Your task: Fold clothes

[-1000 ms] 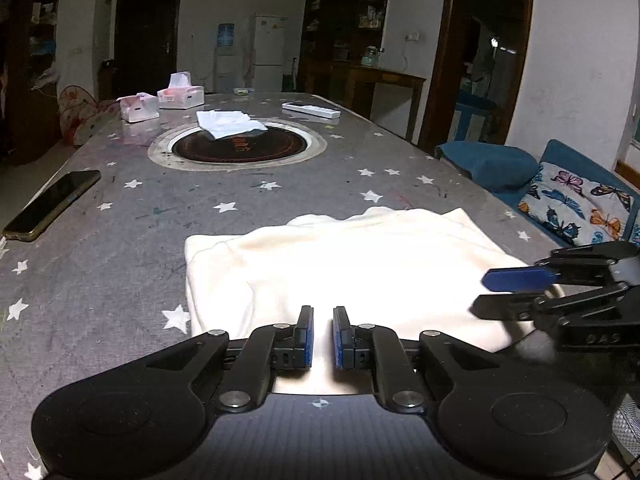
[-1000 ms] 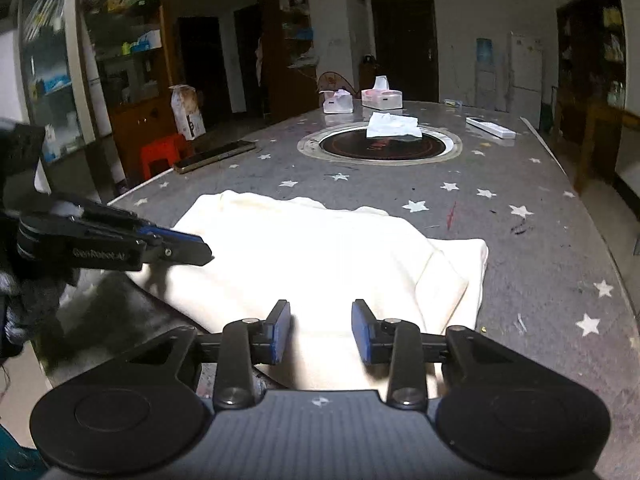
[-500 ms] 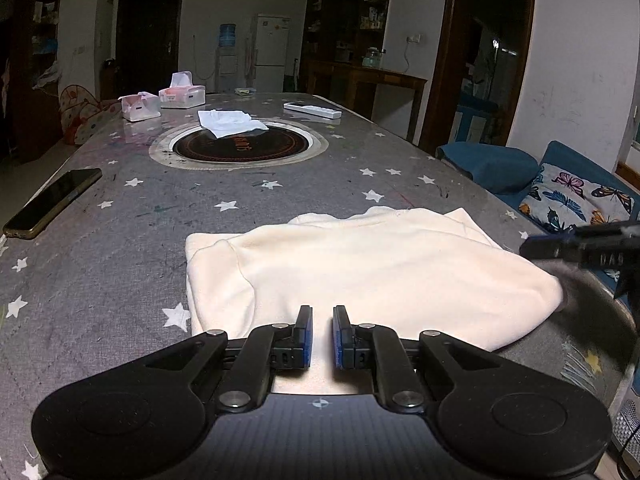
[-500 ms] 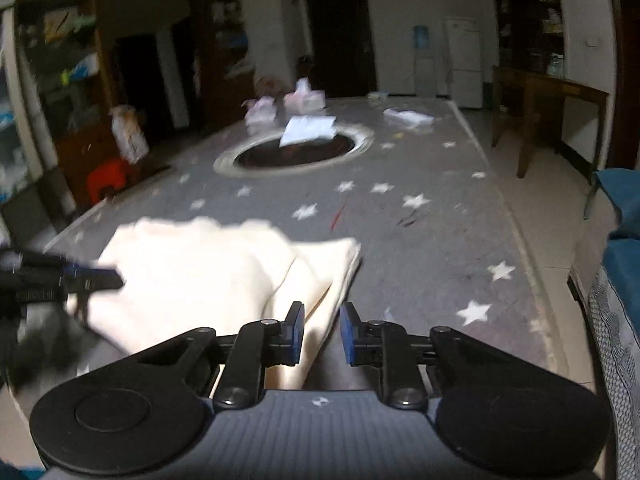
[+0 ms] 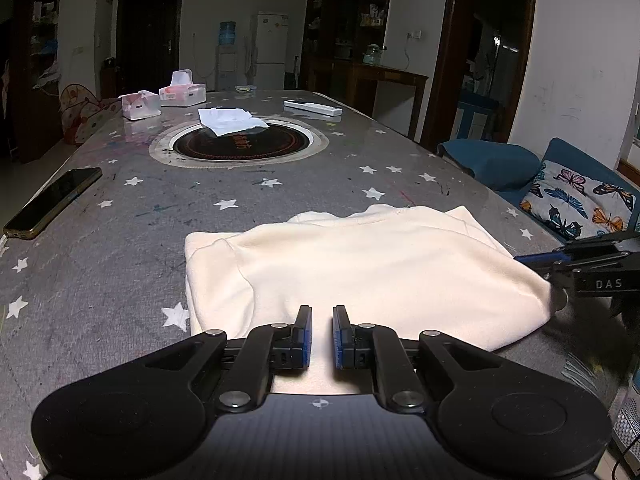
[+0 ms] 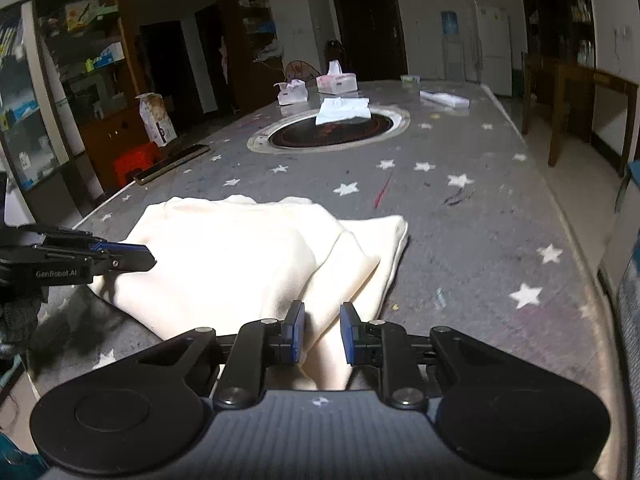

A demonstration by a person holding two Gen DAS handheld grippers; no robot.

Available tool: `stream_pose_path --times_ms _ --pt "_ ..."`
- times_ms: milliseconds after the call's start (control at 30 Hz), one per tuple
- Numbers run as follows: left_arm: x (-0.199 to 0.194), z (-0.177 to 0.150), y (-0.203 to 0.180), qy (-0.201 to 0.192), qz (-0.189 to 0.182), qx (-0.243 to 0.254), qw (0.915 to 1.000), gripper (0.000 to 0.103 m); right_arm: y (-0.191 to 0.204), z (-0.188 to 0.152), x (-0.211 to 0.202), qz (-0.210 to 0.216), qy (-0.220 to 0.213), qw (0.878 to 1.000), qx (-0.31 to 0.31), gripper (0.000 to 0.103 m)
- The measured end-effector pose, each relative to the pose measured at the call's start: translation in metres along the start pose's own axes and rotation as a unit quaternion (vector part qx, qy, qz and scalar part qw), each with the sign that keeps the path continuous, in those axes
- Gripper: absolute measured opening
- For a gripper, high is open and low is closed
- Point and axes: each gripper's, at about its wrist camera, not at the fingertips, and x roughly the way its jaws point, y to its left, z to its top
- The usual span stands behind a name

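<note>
From your left wrist camera, your left gripper (image 5: 322, 330) has a small gap, holding nothing, above the cream shirt (image 5: 360, 268), already folded. From your right wrist camera, your right gripper (image 6: 322, 330) gapes narrowly at six o'clock; more folds may remain.
</note>
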Motion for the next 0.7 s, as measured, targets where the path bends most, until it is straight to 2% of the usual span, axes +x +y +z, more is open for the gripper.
stream_pose_path --times_ms 67,167,233,300,400,500,567,700 --pt "0.000 0.000 0.000 0.000 0.000 0.001 1.0000 0.013 -0.002 -0.002 0.003 0.004 0.000 1.000 0.015 0.019" --pt "0.000 0.000 -0.001 0.001 0.001 0.003 1.0000 0.013 -0.001 -0.003 0.004 0.005 -0.006 1.000 0.026 0.007" --pt "0.000 -0.001 -0.001 0.001 0.001 0.004 1.0000 0.013 0.004 -0.003 0.002 -0.002 -0.012 1.000 0.016 0.004" --pt "-0.001 -0.001 -0.001 0.001 0.002 0.006 1.0000 0.013 0.012 -0.001 -0.002 -0.021 -0.023 0.999 -0.009 0.003" --pt "-0.001 -0.001 0.000 0.001 0.001 0.008 1.0000 0.013 0.027 0.006 -0.017 -0.083 -0.061 0.991 -0.081 0.002" --pt "-0.001 -0.002 0.001 0.000 0.001 0.009 1.0000 0.013 0.027 0.006 -0.011 -0.121 -0.051 0.986 -0.106 0.000" --pt "-0.002 -0.001 0.001 0.001 0.000 0.006 1.0000 0.013 0.015 0.001 -0.003 -0.113 -0.032 0.990 -0.083 0.000" --pt "-0.003 0.001 0.000 0.002 0.002 0.013 0.9999 0.013 0.003 0.000 -0.007 -0.085 -0.029 0.996 -0.024 0.001"
